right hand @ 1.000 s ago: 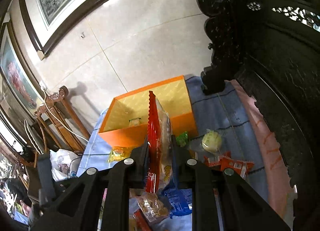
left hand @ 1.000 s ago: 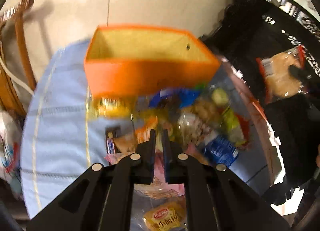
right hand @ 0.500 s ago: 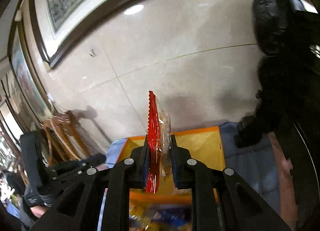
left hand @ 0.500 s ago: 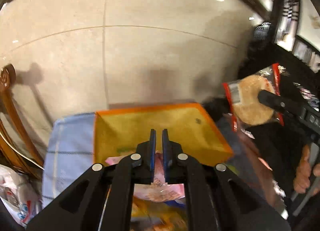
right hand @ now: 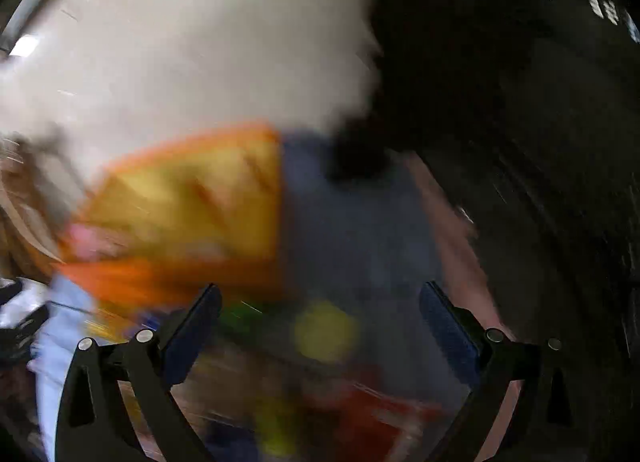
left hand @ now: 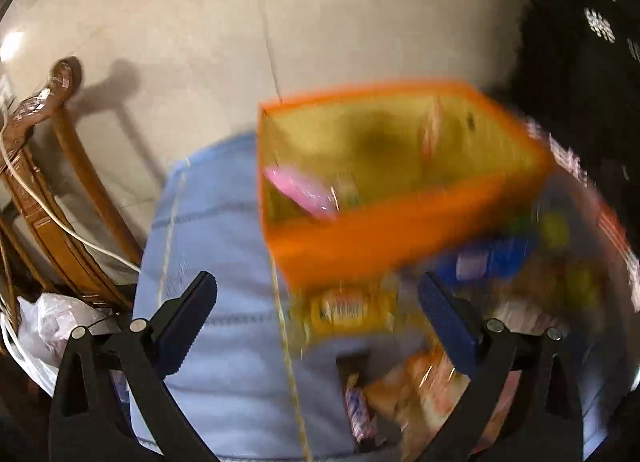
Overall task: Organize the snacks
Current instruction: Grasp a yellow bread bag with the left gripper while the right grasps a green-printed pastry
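Note:
An orange box (left hand: 396, 238) with a yellow inside stands on a light blue cloth (left hand: 208, 262). A pink packet (left hand: 300, 192) leans in its left corner and a red-edged packet (left hand: 430, 134) stands further right inside. My left gripper (left hand: 318, 314) is opening wide, nothing between its jaws, in front of the box above a yellow snack pack (left hand: 344, 308). In the blurred right wrist view my right gripper (right hand: 320, 322) is also opening wide and holds nothing. It hangs right of the orange box (right hand: 172, 274), above a round yellow-green snack (right hand: 324, 330).
Several loose snack packets (left hand: 516, 282) lie heaped right of and below the box. A carved wooden chair (left hand: 52, 190) with a white cable stands at the left, a white plastic bag (left hand: 52, 322) beneath it. Dark carved furniture (right hand: 520, 142) fills the right.
Both grippers went from shut on packets to wide open. The pink packet and the red-edged packet now lie in the box. Both hands swung down toward the snack pile.

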The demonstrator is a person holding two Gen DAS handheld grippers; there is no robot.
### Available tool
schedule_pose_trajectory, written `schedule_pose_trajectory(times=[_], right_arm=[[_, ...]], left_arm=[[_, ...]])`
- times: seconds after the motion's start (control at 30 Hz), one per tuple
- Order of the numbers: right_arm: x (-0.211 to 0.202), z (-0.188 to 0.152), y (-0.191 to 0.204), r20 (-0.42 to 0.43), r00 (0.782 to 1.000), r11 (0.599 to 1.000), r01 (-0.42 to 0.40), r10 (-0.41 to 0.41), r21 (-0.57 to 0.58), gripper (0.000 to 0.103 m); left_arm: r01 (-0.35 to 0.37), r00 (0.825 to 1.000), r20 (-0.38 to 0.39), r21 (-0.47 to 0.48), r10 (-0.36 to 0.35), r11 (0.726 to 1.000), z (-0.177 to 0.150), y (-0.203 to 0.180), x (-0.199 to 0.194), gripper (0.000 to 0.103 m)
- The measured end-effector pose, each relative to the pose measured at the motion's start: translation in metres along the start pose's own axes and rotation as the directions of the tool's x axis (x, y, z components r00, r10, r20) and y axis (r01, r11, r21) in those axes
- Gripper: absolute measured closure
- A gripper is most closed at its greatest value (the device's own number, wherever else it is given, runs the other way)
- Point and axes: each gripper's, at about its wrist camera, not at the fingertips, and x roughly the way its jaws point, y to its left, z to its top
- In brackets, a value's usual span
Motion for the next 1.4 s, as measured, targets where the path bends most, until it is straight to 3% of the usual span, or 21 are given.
schedule_pose_trajectory(times=[0.1, 0.23, 0.3, 0.37, 0.47, 0.5, 0.53, 0.57, 0.6, 0.63, 0.67, 0.73, 0.8, 0.87, 0.97, 1.0, 1.1, 1.13, 1.2, 1.27, 1.4], right_arm=[[0.033, -0.013, -0.016, -0.06, 0.998, 0.995, -0.028, 0.034, 0.092, 0.004], [0.076, -0.022, -0.008, -0.115, 0.989, 0.981, -0.074, 0.096, 0.177, 0.004], [0.096, -0.025, 0.001, -0.164, 0.982, 0.987, -0.065, 0.09, 0.15, 0.004], [0.114, -0.029, 0.01, -0.217, 0.975, 0.993, -0.013, 0.039, 0.117, 0.004], [0.131, -0.041, 0.014, -0.275, 0.96, 0.996, -0.027, 0.049, 0.084, 0.003], [0.132, -0.046, 0.017, -0.272, 0.961, 0.998, -0.028, 0.043, 0.059, 0.017], [0.126, -0.048, 0.022, -0.246, 0.969, 1.0, -0.014, 0.018, 0.019, 0.025], [0.122, -0.049, 0.023, -0.243, 0.97, 1.0, 0.0, 0.0, -0.001, 0.041], [0.119, -0.049, 0.022, -0.243, 0.97, 1.0, -0.015, 0.016, 0.005, 0.043], [0.114, -0.05, 0.015, -0.254, 0.966, 0.998, -0.042, 0.053, 0.047, 0.044], [0.11, -0.052, 0.011, -0.256, 0.964, 0.995, -0.057, 0.075, 0.076, 0.045], [0.099, -0.055, 0.002, -0.258, 0.96, 0.988, -0.081, 0.112, 0.129, 0.046], [0.083, -0.059, -0.001, -0.247, 0.959, 0.983, -0.105, 0.14, 0.151, 0.047], [0.059, -0.06, -0.006, -0.206, 0.965, 0.978, -0.13, 0.163, 0.161, 0.047], [0.026, -0.054, -0.009, -0.142, 0.973, 0.971, -0.153, 0.18, 0.182, 0.047], [0.013, -0.051, -0.011, -0.117, 0.975, 0.968, -0.167, 0.191, 0.188, 0.047], [-0.017, -0.037, -0.008, -0.02, 0.98, 0.97, -0.193, 0.199, 0.15, 0.047], [-0.022, -0.03, -0.003, 0.005, 0.981, 0.971, -0.192, 0.193, 0.14, 0.047], [-0.031, -0.017, 0.008, 0.038, 0.971, 0.963, -0.237, 0.234, 0.125, 0.047], [-0.034, -0.009, 0.019, 0.058, 0.964, 0.958, -0.266, 0.261, 0.11, 0.047], [-0.045, -0.001, 0.031, 0.092, 0.94, 0.934, -0.339, 0.33, 0.117, 0.047]], left_arm=[[-0.047, 0.997, -0.062, 0.084, 0.052, 0.995, -0.026, -0.012, 0.032, 0.004], [-0.043, 0.995, -0.094, -0.005, 0.042, 0.999, -0.037, 0.001, 0.069, 0.004], [0.0, 0.997, -0.073, -0.074, -0.005, 0.997, -0.039, 0.009, 0.078, 0.004], [0.036, 0.993, -0.104, -0.128, -0.049, 0.991, -0.041, 0.015, 0.094, 0.004], [0.123, 0.987, -0.079, -0.201, -0.141, 0.972, -0.043, 0.022, 0.105, 0.004], [0.15, 0.982, -0.08, -0.225, -0.172, 0.963, -0.045, 0.023, 0.109, 0.004], [0.184, 0.97, -0.109, -0.268, -0.22, 0.946, -0.047, 0.022, 0.115, 0.006], [0.226, 0.957, -0.115, -0.289, -0.268, 0.93, -0.046, 0.018, 0.113, 0.031], [0.295, 0.934, -0.111, -0.302, -0.341, 0.907, -0.046, 0.013, 0.111, 0.04], [0.281, 0.938, -0.131, -0.259, -0.321, 0.924, -0.045, 0.0, 0.106, 0.041], [0.268, 0.949, -0.126, -0.159, -0.289, 0.95, -0.045, -0.015, 0.1, 0.044], [0.243, 0.959, -0.13, -0.084, -0.252, 0.966, -0.047, -0.028, 0.095, 0.046], [0.276, 0.937, -0.17, -0.175, -0.305, 0.945, -0.048, -0.02, 0.095, 0.05], [0.322, 0.911, -0.165, -0.289, -0.379, 0.901, -0.051, -0.006, 0.087, 0.053], [0.303, 0.927, -0.142, -0.265, -0.348, 0.915, -0.052, -0.004, 0.063, 0.055], [0.321, 0.925, -0.118, -0.271, -0.362, 0.907, -0.053, 0.001, 0.049, 0.059], [0.437, 0.88, -0.046, -0.315, -0.473, 0.843, -0.043, 0.011, 0.017, 0.067], [0.457, 0.877, -0.019, -0.282, -0.481, 0.844, -0.036, 0.011, 0.003, 0.068], [0.443, 0.894, 0.028, -0.196, -0.447, 0.875, -0.02, 0.004, -0.017, 0.068], [0.432, 0.902, 0.054, -0.156, -0.429, 0.888, -0.011, 0.002, -0.023, 0.068], [0.463, 0.885, 0.043, -0.189, -0.463, 0.866, -0.01, -0.001, -0.022, 0.069]])
